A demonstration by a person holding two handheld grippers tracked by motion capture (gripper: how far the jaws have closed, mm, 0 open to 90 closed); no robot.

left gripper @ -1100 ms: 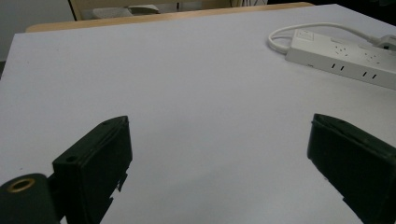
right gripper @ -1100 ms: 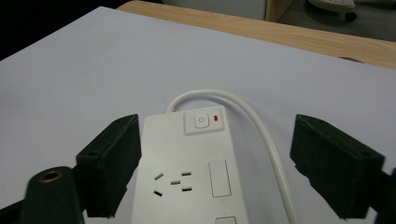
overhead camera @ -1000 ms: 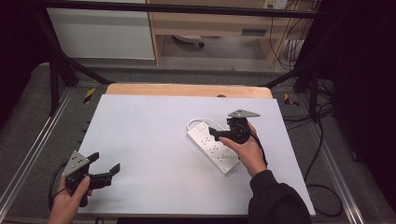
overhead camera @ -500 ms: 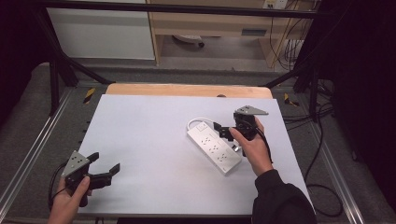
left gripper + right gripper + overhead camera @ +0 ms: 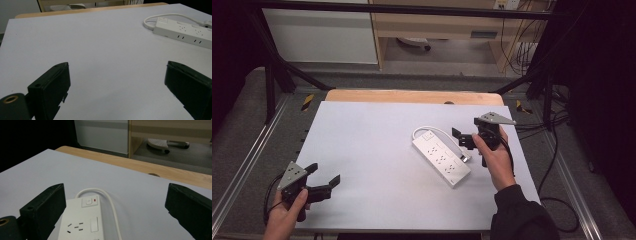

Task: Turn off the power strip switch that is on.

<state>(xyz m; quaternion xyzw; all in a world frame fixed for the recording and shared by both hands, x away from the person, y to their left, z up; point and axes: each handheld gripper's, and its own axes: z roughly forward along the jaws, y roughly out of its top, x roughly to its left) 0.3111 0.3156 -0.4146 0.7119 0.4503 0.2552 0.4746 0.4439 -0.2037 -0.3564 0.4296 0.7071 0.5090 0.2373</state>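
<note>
Where the white table (image 5: 377, 165) carries the work, a power strip (image 5: 441, 158) lies right of centre, set diagonally, its cord (image 5: 434, 130) looped at the far, switch end. Right claw (image 5: 463, 139): held just beside the strip's right edge, jaws having just been opening, now wide apart with nothing between them. Left claw (image 5: 323, 176): near the front left corner, well apart from the strip, jaws spread and empty.
</note>
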